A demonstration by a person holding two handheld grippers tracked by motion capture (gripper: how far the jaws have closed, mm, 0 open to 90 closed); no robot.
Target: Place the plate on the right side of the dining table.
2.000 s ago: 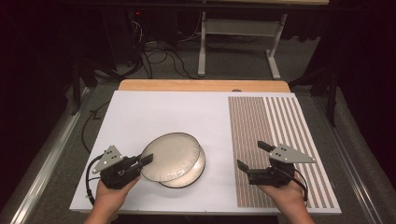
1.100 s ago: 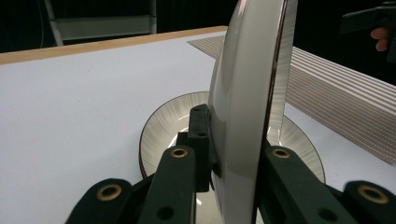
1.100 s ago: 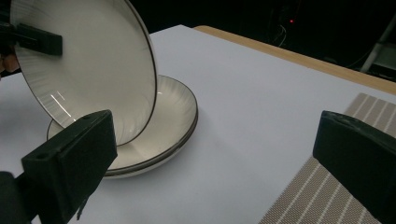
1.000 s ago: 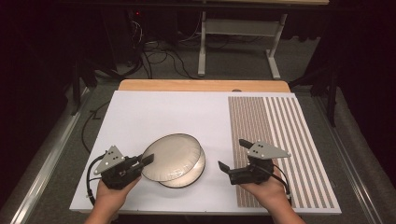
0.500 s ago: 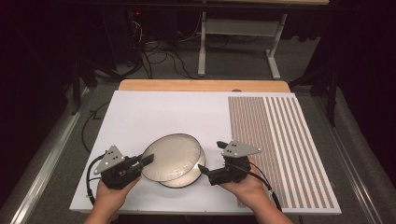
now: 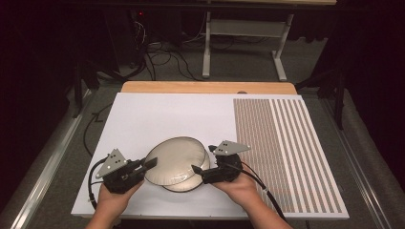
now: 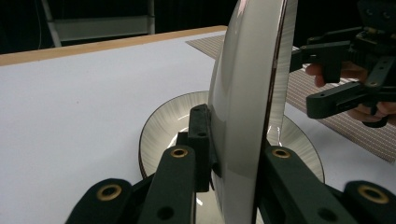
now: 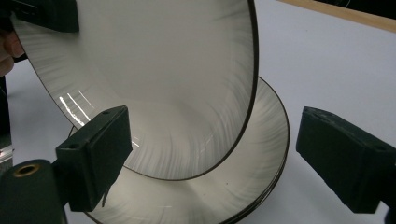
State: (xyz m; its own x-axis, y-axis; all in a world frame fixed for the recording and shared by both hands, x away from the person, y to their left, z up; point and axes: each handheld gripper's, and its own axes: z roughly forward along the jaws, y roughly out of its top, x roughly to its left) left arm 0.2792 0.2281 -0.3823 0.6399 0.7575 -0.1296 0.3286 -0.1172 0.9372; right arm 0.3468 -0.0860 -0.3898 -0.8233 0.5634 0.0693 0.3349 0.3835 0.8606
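**Top plate lifted on one rim grip, second gripper closing in**

Left gripper (image 6: pixel 149 164) is clamped on the near-left rim of the upper plate (image 6: pixel 175 160), which is tilted up off the lower plate (image 6: pixel 187 185); that one lies flat on the white board (image 6: pixel 157 114), near its front edge. In the left gripper view the pads pinch the rim on both faces, plate (image 7: pixel 247 93) nearly edge-on

Right gripper (image 6: pixel 197 170) is at the opposite rim, jaws apart and just been narrowing; in the right gripper view the plate rim (image 8: pixel 140 70) sits between them, pads not pressing on it yet

Handling, as I read it:
- glazed ceramic: stiff, fairly heavy, slick, chips on impact
- a single rim pinch leaves a long lever, so it may swing or slip
- best hold is two opposite rim points, pads well over the lip

Room: bare board behind and left, striped mat (image 6: pixel 286 152) to the right. Watch the front edge, close under both hands, and keep the raised rim from knocking the lower plate
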